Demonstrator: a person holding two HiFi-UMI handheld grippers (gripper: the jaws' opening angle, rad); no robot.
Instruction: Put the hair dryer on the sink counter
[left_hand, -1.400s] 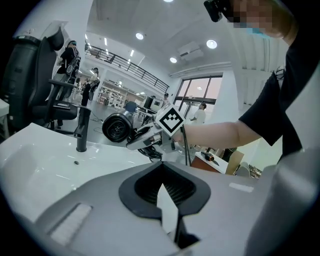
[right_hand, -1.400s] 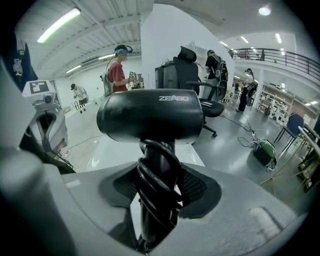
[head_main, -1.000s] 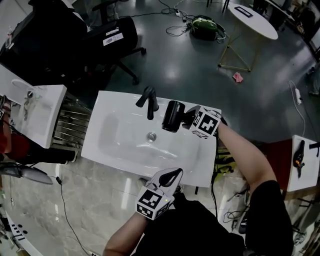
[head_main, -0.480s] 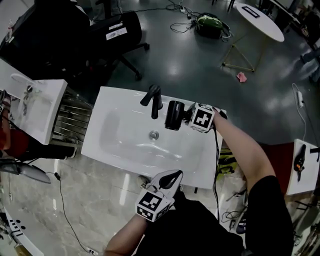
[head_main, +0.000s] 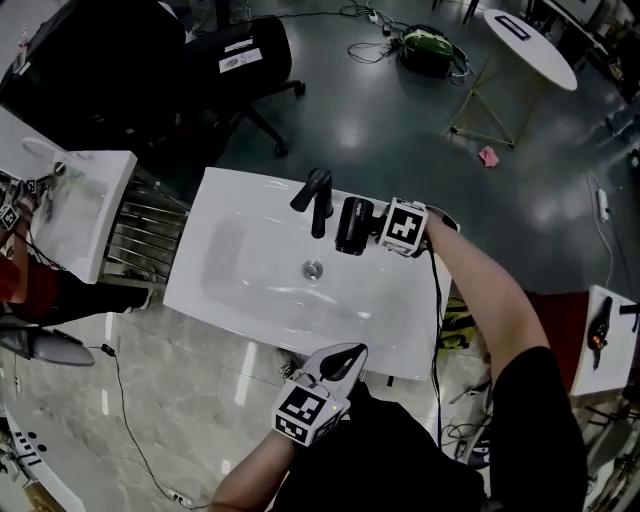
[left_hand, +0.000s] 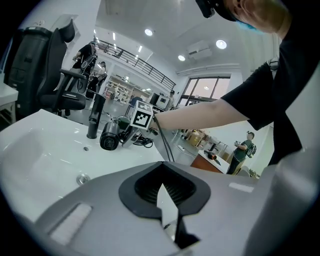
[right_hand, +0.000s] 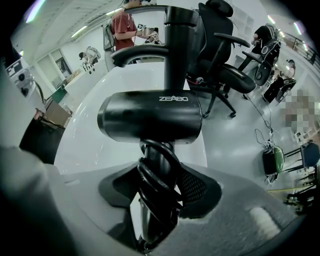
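The black hair dryer (head_main: 352, 225) hangs low over the back right of the white sink counter (head_main: 390, 300), just right of the black faucet (head_main: 318, 198). Whether it rests on the counter I cannot tell. My right gripper (head_main: 378, 228) is shut on its handle. In the right gripper view the cord-wrapped handle (right_hand: 156, 192) sits between the jaws, with the barrel (right_hand: 150, 119) lying crosswise in front of the faucet (right_hand: 174, 47). My left gripper (head_main: 350, 352) hovers shut and empty at the counter's front edge. The left gripper view shows its closed jaws (left_hand: 164, 165), and the dryer (left_hand: 109, 140) beyond them.
The basin and its drain (head_main: 314, 268) lie left of the dryer. A cable (head_main: 437, 290) hangs off the counter's right end. A second white sink (head_main: 70, 215) and a metal rack (head_main: 145, 240) stand to the left. A black office chair (head_main: 230, 65) stands behind.
My right gripper has lowered the hair dryer and brought it closer to the faucet, tipping further downward. The left gripper has stayed at the front edge.
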